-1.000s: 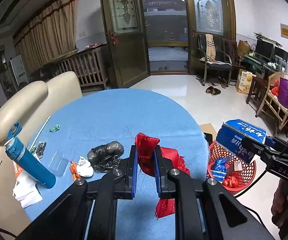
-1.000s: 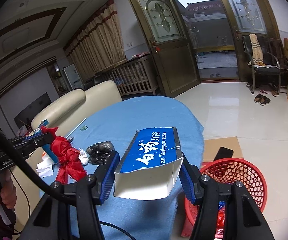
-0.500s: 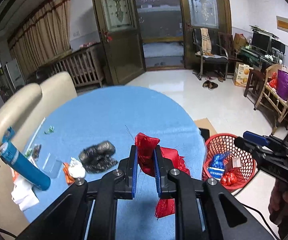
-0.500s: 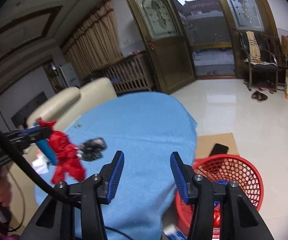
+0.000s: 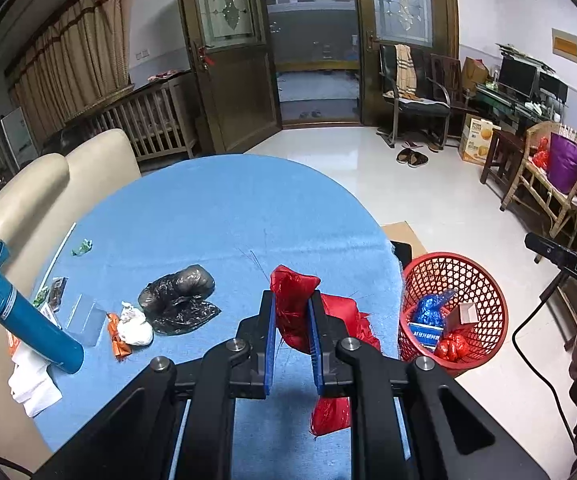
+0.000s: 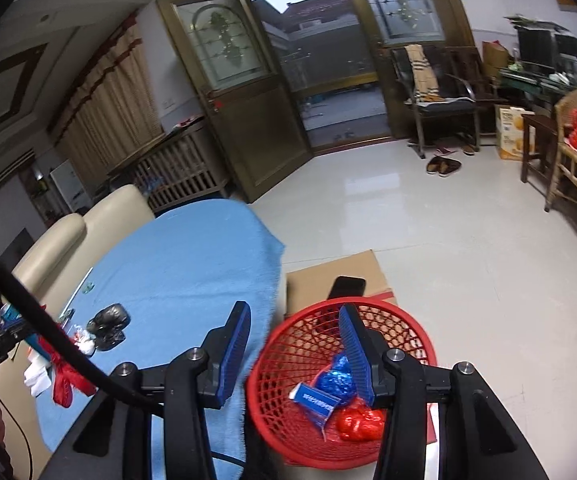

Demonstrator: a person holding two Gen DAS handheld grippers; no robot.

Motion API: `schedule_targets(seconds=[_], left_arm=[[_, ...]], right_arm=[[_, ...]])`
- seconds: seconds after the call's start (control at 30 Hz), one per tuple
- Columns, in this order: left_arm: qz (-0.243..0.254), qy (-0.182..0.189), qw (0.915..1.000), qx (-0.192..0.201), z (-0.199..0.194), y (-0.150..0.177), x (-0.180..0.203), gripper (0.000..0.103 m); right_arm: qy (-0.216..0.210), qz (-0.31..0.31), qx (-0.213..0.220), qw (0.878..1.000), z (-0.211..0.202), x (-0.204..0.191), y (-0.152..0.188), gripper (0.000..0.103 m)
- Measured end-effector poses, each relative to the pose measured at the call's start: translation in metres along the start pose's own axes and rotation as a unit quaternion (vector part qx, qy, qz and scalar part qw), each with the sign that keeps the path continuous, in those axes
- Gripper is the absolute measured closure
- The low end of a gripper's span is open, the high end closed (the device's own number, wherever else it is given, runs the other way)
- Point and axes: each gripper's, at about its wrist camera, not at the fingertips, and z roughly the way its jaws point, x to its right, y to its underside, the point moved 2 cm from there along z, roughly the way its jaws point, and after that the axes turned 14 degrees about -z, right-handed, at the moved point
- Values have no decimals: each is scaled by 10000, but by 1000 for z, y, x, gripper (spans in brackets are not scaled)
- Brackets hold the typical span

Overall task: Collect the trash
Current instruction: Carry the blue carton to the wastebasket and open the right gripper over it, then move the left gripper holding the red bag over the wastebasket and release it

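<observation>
My left gripper (image 5: 291, 330) pinches the red bag (image 5: 294, 312) above the bench (image 5: 208, 216) edge, for dropping; my right gripper (image 6: 294, 354), spread and empty, hangs over the basket (image 6: 416, 336).

- A home living room with a glossy pale tile floor (image 5: 428, 200).
- Tall wooden double doors (image 5: 228, 56) with ornate frosted glass stand open to an outdoor yard.
- Tan curtains (image 5: 76, 68) hang along the left wall, above a wooden slatted crib (image 5: 148, 128).
- A cream leather sofa (image 5: 28, 196) sits beside a round table under a blue cloth (image 5: 216, 216).
- Slippers (image 5: 412, 157) lie near a dark armchair (image 5: 412, 92).
- A desk with computer monitors (image 5: 520, 76) and a wicker chair (image 5: 548, 184) line the right wall.
</observation>
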Motion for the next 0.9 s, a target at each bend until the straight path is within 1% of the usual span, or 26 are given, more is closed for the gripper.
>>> schedule_targets(seconds=[0.23, 0.33, 0.47, 0.67, 0.9], left_arm=[[91, -12, 9999, -44, 2, 2, 10, 87], [160, 8, 9999, -58, 3, 3, 17, 87], [264, 46, 9996, -56, 3, 5, 26, 87], [358, 122, 9993, -83, 5, 3, 39, 87], [477, 324, 9982, -187, 12, 3, 57, 87]], right_arm=[[-106, 180, -128, 9997, 3, 6, 9, 52], [-184, 296, -185, 9992, 4, 10, 12, 47], [-202, 441, -128, 9987, 2, 19, 13, 42], [-337, 654, -123, 9972, 2, 29, 16, 41], [-298, 754, -111, 9966, 4, 37, 19, 41]])
